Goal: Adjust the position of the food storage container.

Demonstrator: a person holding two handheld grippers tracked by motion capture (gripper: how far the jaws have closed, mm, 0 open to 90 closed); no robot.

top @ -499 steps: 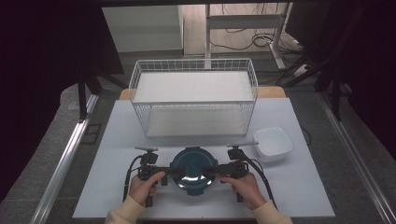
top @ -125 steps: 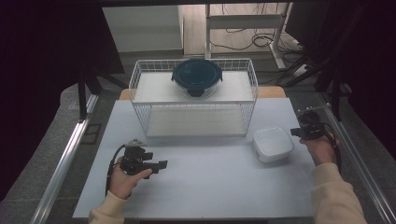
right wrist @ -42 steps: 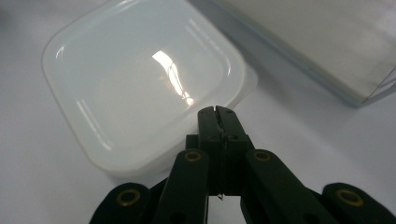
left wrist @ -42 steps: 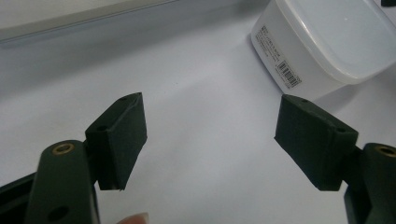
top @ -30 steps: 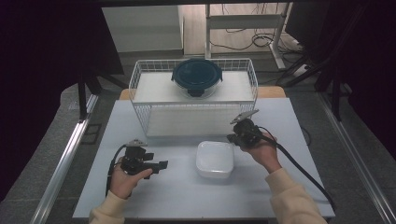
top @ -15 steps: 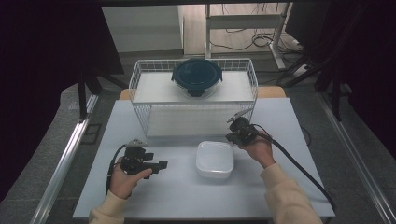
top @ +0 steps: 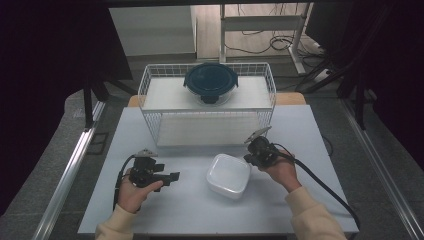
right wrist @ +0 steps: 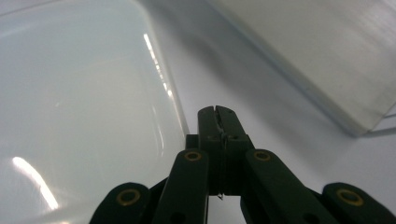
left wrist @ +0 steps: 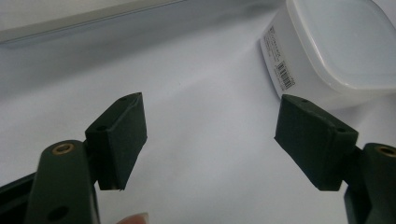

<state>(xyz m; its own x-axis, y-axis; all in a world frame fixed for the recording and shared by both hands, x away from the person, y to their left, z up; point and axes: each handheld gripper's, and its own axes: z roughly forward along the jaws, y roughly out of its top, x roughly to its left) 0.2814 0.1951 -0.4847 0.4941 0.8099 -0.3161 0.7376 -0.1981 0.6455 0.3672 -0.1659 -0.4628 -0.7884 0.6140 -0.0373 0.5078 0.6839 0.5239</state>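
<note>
The white lidded container (top: 229, 175) sits on the table in front of the wire basket (top: 207, 102); I keep my right gripper (top: 254, 153) pressed together just beside its right edge and my left gripper (top: 170, 177) spread (empty) to its left, ready to steady it.

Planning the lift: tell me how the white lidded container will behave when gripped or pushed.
The white lidded container looks like thin, glossy plastic, so probably light and somewhat slippery. Its low, flat shape suggests it would slide on the table rather than tip. The rounded corners may give the jaws poor purchase.
</note>
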